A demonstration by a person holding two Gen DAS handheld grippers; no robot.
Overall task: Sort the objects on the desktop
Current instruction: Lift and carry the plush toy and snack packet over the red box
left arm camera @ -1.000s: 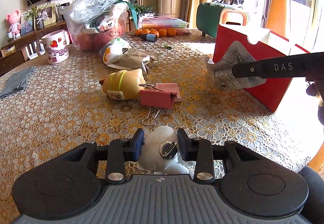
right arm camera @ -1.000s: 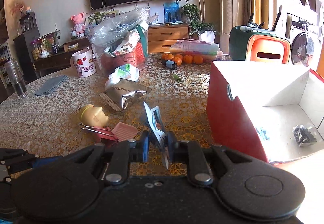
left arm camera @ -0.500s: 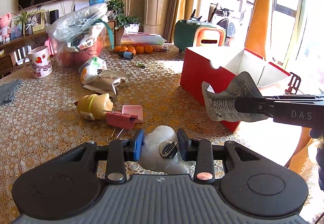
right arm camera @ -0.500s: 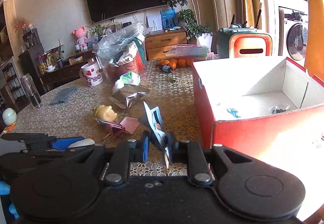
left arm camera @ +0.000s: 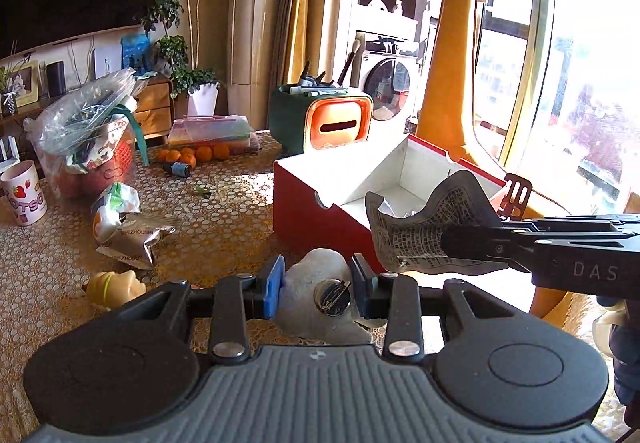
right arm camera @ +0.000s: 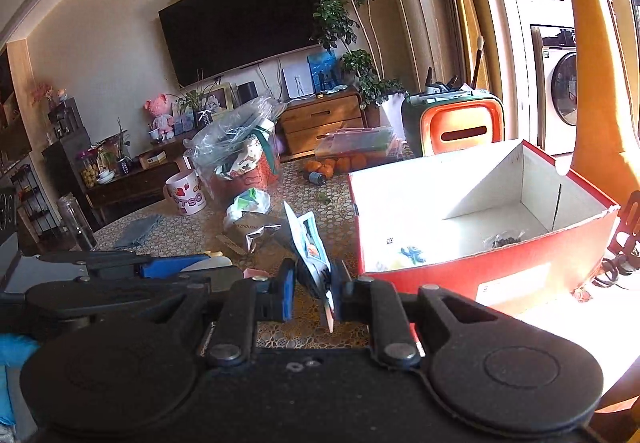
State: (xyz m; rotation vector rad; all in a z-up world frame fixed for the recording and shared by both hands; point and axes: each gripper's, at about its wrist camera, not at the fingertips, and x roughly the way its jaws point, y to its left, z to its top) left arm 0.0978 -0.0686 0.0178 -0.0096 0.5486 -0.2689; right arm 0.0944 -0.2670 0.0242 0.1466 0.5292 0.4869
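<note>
Left gripper (left arm camera: 318,285), lower centre, clamps a white badge toy (left arm camera: 316,293); right gripper (right arm camera: 314,293) pinches a printed sachet (right arm camera: 310,249) left of the red box (right arm camera: 520,275)

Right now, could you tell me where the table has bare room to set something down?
Bare tablecloth lies between the foil packet and the red box, running back to the oranges. The table's left part, near the mug, is also bare. It is crowded around the plastic bag and the yellow toy.
</note>
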